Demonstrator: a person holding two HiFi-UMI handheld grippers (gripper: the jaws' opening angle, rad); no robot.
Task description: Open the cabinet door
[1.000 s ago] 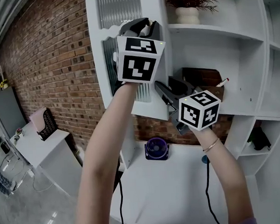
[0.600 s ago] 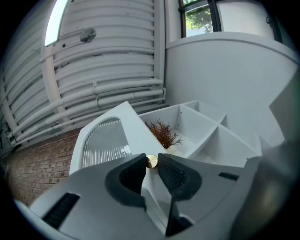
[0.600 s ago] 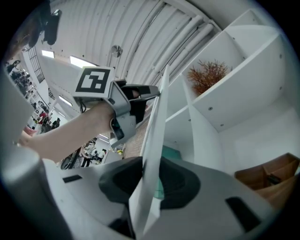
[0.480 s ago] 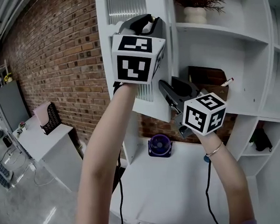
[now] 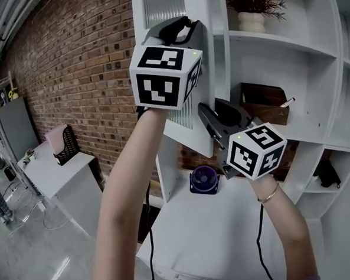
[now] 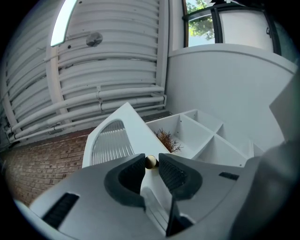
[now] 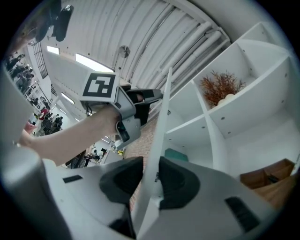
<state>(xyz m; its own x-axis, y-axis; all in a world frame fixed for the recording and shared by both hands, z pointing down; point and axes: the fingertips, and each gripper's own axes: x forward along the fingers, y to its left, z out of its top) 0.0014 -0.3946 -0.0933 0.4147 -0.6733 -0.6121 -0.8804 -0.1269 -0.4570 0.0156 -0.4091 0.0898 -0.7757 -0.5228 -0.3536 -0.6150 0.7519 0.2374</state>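
The left gripper [image 6: 151, 166] is pinching the small brass knob [image 6: 150, 162] of the cabinet door [image 5: 186, 136] at the very tips of its fingers. Its jaws have just been easing apart a little, and the knob is sitting between them and touching both pads. The right gripper [image 7: 154, 180] is clamping the door's free edge lower down. Its jaws have just been closing, and the thin white panel is running straight up between the two pads. The door, with its ribbed glass pane [image 5: 162, 7], is standing swung out from the white shelf unit [image 5: 313, 86], edge-on to the right fingers.

Above and to the right of the right fingers, a dried plant in a pale pot [image 5: 251, 10] is sitting on an open shelf. A brown box [image 5: 264, 104] is lying on the shelf just right of them. Below both pairs of fingers a white tabletop [image 5: 216, 228] is spreading out, with a small purple fan [image 5: 204, 179] standing at its back. Left of the left fingers a brick wall [image 5: 71, 83] is running away. A low white side table [image 5: 59, 179] carrying a pink-and-black basket [image 5: 60, 148] is standing against it on a glossy grey floor [image 5: 34, 257]. Above the left fingers a ribbed white ceiling [image 6: 108, 56] is arching over.
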